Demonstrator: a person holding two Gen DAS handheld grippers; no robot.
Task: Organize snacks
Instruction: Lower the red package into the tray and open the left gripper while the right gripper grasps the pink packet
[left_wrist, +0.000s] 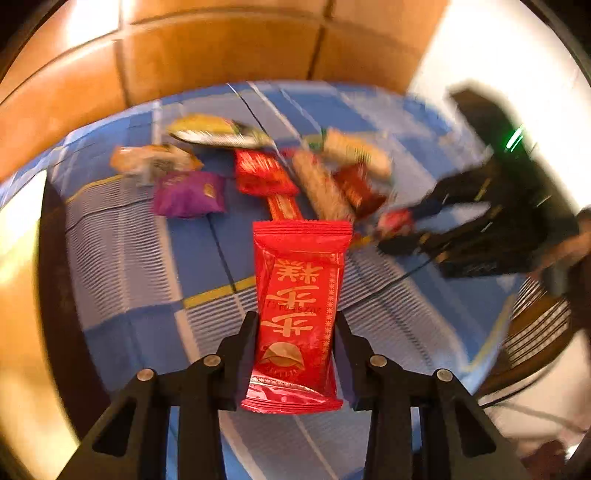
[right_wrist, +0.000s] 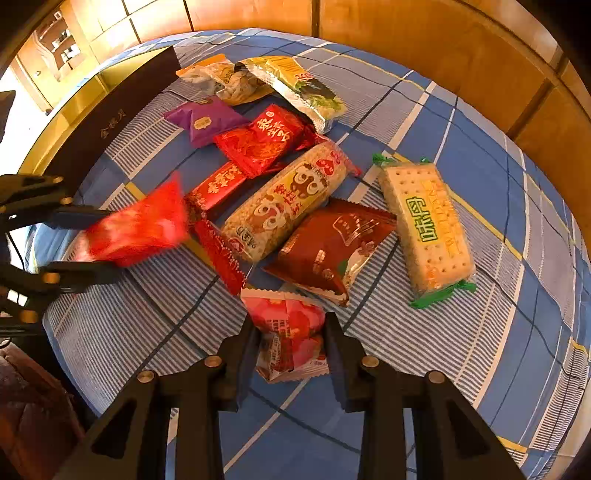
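Observation:
My left gripper (left_wrist: 295, 319) is shut on a red snack packet (left_wrist: 301, 280) with gold characters, held above the blue checked cloth (left_wrist: 199, 243). The right wrist view shows that same left gripper (right_wrist: 110, 243) at the left edge, its red packet (right_wrist: 140, 225) blurred. My right gripper (right_wrist: 291, 321) is shut on a small pink-and-red packet (right_wrist: 284, 312) at the near edge of the snack pile. Whether this packet rests on the cloth I cannot tell. In the left wrist view the right gripper (left_wrist: 391, 236) is a dark blur at the right.
On the cloth (right_wrist: 461, 350) lie a cracker pack (right_wrist: 424, 225) with green ends, a rice-puff roll (right_wrist: 288, 199), a dark red bag (right_wrist: 332, 247), red packets (right_wrist: 262, 140), a purple packet (right_wrist: 205, 120) and a foil bag (right_wrist: 299, 88). A dark box (right_wrist: 110, 118) stands at the left.

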